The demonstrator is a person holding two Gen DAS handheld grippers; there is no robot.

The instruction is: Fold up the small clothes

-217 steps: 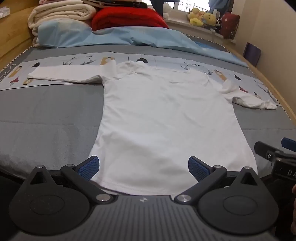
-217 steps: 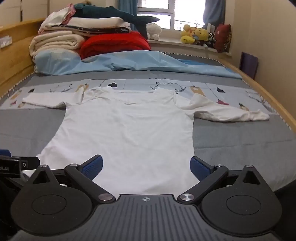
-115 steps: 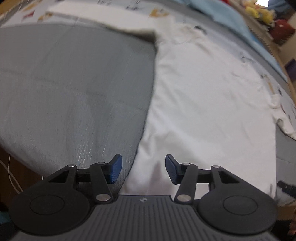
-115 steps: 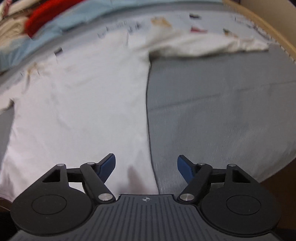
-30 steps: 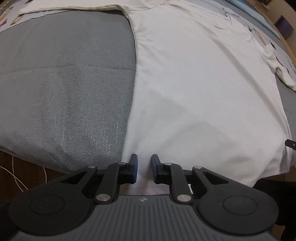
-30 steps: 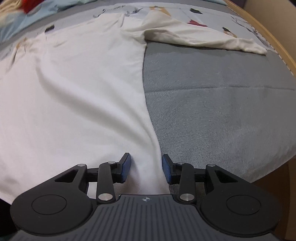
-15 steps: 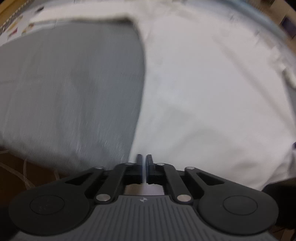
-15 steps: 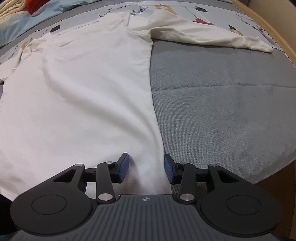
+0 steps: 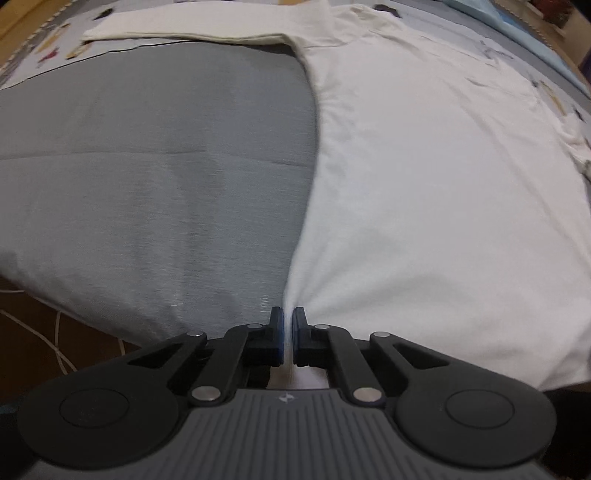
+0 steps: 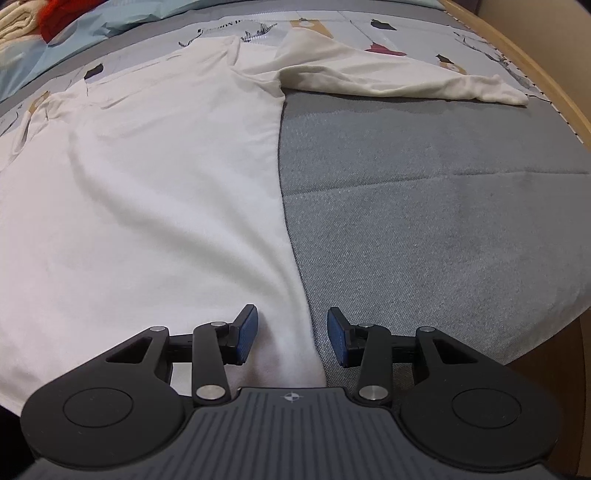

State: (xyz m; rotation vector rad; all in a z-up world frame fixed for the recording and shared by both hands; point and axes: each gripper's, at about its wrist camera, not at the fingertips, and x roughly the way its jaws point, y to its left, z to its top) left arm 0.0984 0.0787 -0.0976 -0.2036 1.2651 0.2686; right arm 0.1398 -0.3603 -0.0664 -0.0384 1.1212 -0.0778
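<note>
A white long-sleeved shirt lies flat on the grey bed cover, collar far, hem near. My left gripper is shut on the shirt's near left hem corner, and the cloth puckers toward the jaws. In the right wrist view the same shirt fills the left half. My right gripper is open, its blue pads on either side of the near right hem corner, which lies between them. The right sleeve stretches out to the right.
The left sleeve runs out to the far left over a patterned sheet. The bed's front edge drops to a brown floor with a white cable. A wooden bed rail runs along the right. Folded blankets sit far left.
My left gripper has closed fully on the left hem corner and pulled the cloth taut. My right gripper has stayed open around the right hem corner and narrowed slightly.
</note>
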